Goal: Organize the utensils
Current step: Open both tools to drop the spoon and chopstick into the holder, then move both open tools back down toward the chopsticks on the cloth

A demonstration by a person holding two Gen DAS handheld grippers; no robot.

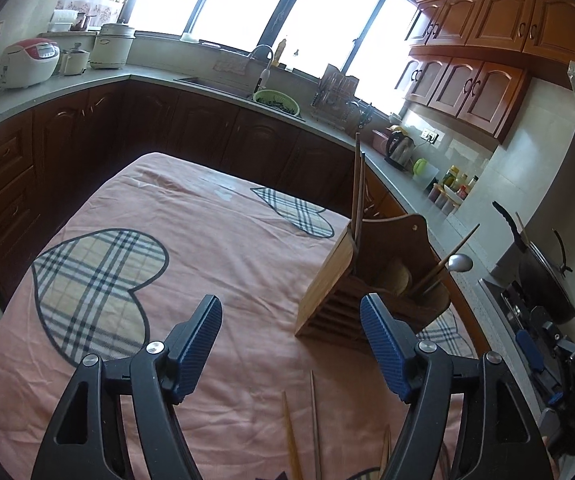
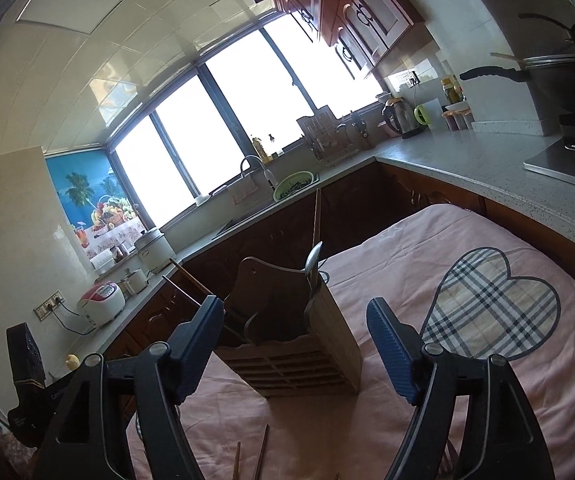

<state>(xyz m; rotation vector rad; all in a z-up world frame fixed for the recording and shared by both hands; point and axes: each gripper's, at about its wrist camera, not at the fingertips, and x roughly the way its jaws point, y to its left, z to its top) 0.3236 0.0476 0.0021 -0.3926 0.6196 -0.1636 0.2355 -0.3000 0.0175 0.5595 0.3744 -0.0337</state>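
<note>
Both grippers hang empty over a worktop [image 1: 215, 240] draped in pink cloth with plaid hearts. The left gripper [image 1: 291, 344] and right gripper [image 2: 295, 344] each stand with jaws spread wide, nothing between the blue pads.

Ahead of them stands the wooden utensil holder [image 1: 327, 284], already stocked: two chopsticks [image 1: 358, 184] stand nearly upright in its left compartment, and a spoon [image 1: 460, 262] leans out to the right with further sticks beside it.

The unsorted work lies nearer. Loose chopsticks [image 1: 314, 420] rest flat on the cloth at the near edge, just below and between the left gripper's fingers, their long axes running roughly near to far, in line with the gripper's own pointing. The right wrist view shows loose sticks [image 2: 261, 458] low in frame, close under its jaws too.

The next pick-up likely turns on dipping back and down towards these sticks rather than reaching forward to the holder; with the sticks lying along the jaws' line, a wrist turn seems needed to close across them. Either hand looks about equally close.
</note>
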